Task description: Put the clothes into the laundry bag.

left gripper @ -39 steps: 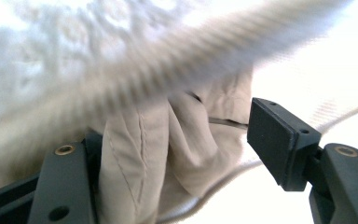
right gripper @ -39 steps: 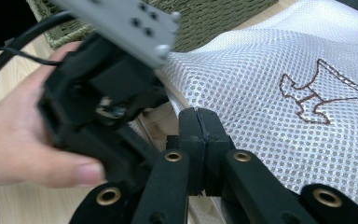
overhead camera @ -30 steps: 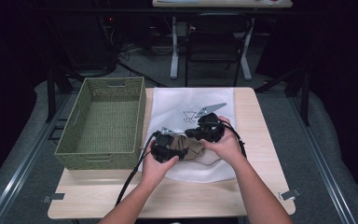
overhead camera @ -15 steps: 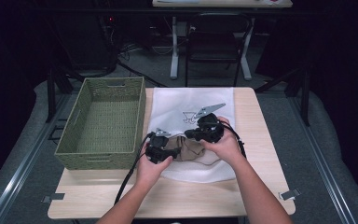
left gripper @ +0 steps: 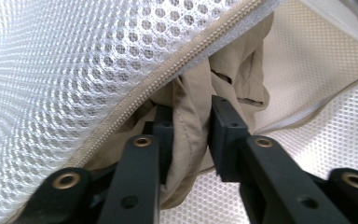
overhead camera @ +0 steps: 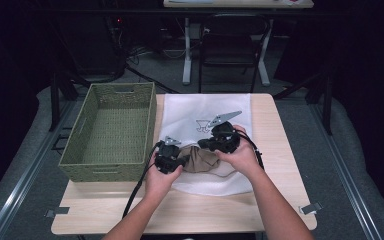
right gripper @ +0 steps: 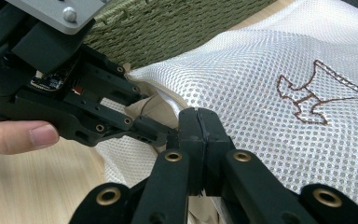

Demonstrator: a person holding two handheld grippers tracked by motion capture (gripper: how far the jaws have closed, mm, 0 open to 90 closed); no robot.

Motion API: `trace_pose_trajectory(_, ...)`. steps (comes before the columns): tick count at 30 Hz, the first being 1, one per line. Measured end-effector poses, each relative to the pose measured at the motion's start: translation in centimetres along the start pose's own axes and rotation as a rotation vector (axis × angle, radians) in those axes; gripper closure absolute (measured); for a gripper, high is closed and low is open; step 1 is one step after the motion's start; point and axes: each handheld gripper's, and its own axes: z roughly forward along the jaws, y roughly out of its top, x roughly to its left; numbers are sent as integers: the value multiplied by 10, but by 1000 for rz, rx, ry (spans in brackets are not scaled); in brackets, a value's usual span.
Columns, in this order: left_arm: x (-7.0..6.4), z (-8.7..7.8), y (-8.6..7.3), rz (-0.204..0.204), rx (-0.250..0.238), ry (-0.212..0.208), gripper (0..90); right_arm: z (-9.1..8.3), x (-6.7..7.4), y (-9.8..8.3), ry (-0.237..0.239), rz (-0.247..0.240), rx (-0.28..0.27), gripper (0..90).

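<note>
A white mesh laundry bag lies flat on the table, its zipper edge lifted at the near side. A tan garment is bunched at that opening. My left gripper has just been closing its jaws, and the pads now pinch a fold of the tan garment under the mesh bag. My right gripper is shut on the mesh bag's edge and holds it up. The left gripper reaches in just beneath it.
A green woven basket stands left of the bag with nothing inside. The light wooden table has bare room on the near side and at the right. A cable trails from the left gripper toward the front edge.
The left gripper's jaws have closed in on the tan garment at the bag's mouth, with the hand shifting slightly left. The right gripper has stayed where it was.
</note>
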Motion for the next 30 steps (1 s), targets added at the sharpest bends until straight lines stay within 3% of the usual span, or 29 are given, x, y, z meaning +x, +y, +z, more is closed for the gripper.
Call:
trace_pose_trajectory(5,1,1,1,4,-3,23,725,0,0,0,-2,2,0,899)
trace_pose_trajectory(11,2,2,1,2,10,15,691,0,0,0,-1,3,-1,899)
trace_pose_trajectory(19,2,1,1,-14,13,4,843,0,1,0,-2,4,-3,899)
trace_pose_trajectory(30,1,-1,0,-15,8,-14,870,1,-2,-1,4,25,-17,898)
